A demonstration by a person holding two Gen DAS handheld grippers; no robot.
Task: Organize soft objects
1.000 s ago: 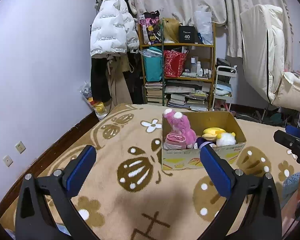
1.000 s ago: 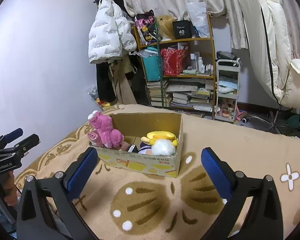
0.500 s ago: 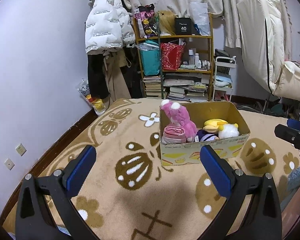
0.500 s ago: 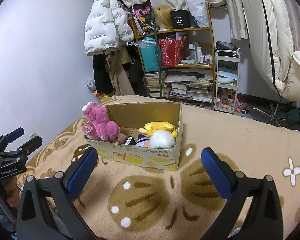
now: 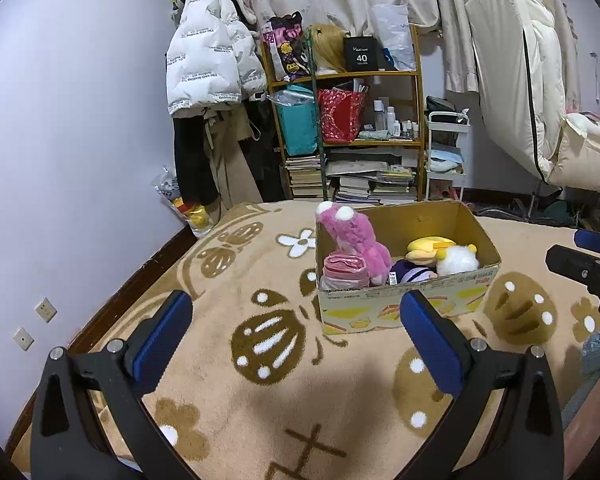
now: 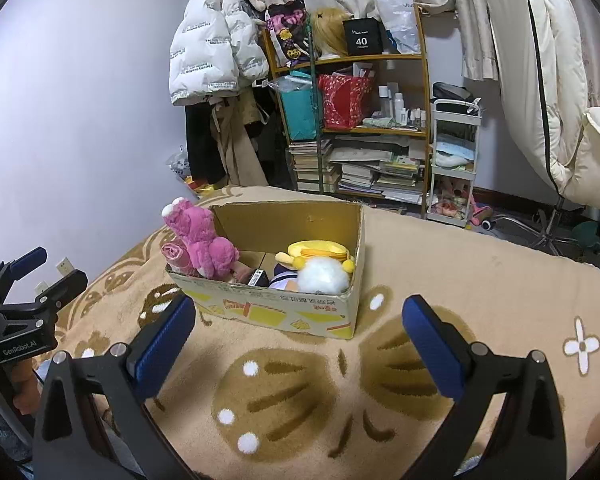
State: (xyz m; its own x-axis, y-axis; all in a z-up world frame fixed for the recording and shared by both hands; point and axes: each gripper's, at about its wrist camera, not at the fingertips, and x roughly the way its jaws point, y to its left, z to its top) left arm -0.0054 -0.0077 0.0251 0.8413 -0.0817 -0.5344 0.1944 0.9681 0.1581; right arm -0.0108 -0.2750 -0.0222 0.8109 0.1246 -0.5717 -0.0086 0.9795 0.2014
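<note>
Plush toys, among them a pink plush [image 5: 356, 240], sit gathered in the cardboard box [image 5: 404, 308] on the carpet [image 5: 228, 360], so the left hand-held gripper [image 5: 296, 332] and the right hand-held gripper [image 6: 300, 336] hang apart and empty, well short of it.

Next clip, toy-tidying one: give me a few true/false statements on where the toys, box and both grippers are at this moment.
1. The pink plush sits at the box's left end. True.
2. The left gripper holds a toy. False: it is open and empty.
3. The white fluffy toy lies on the rug outside the box. False: it is inside the box, near the right end.
4. The right gripper is open, short of the box. True.
5. The box stands on the shelf. False: it stands on the rug.
</note>
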